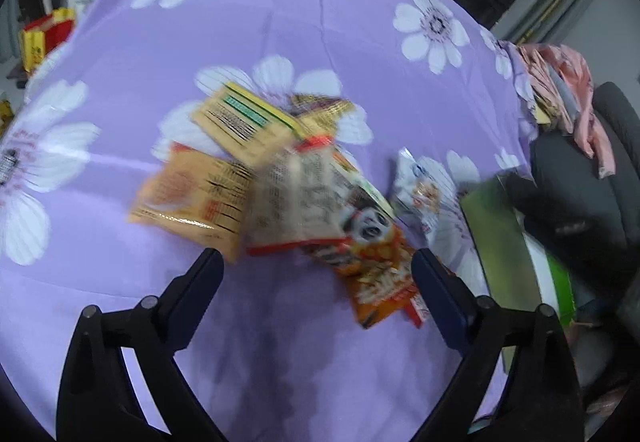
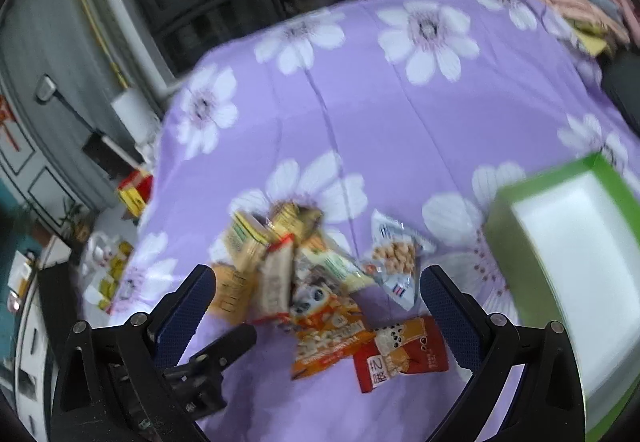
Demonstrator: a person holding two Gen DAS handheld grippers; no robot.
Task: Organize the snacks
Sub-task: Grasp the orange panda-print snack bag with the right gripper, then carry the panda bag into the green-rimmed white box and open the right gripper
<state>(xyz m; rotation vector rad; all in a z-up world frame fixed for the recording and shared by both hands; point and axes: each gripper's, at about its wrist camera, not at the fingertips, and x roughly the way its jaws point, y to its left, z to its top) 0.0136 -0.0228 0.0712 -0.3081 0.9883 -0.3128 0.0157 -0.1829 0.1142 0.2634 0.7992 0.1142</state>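
Here, both views are motion-blurred. The left gripper has its jaws spread wide with nothing clamped; its dark fingers frame the near end of the snack pile but do not touch it. The right gripper is likewise spread wide and empty, its blue-padded fingers apart from every packet.

The snack pile lies loose on a purple flowered cloth, packets overlapping:
- yellow-green box at the far side, tilted, label side up.
- orange packet just beside it, at the pile's left edge.
- pale packet with red trim lying over the middle.
- orange panda-print bag under that one, reaching toward the left gripper's right finger.
- white-and-blue pouch set a little apart to the right.
- red packet, in the right wrist view flat on the cloth just beside the panda-print bag, nearest that camera.

A green box with a white inside sits open on the cloth, right of the pile and apart from it; nothing shows inside it. In the right wrist view, the tip of the left gripper shows low on the left, above the cloth. Pink cloth is heaped at the far right edge. A red and yellow carton sits beyond the cloth's left edge.
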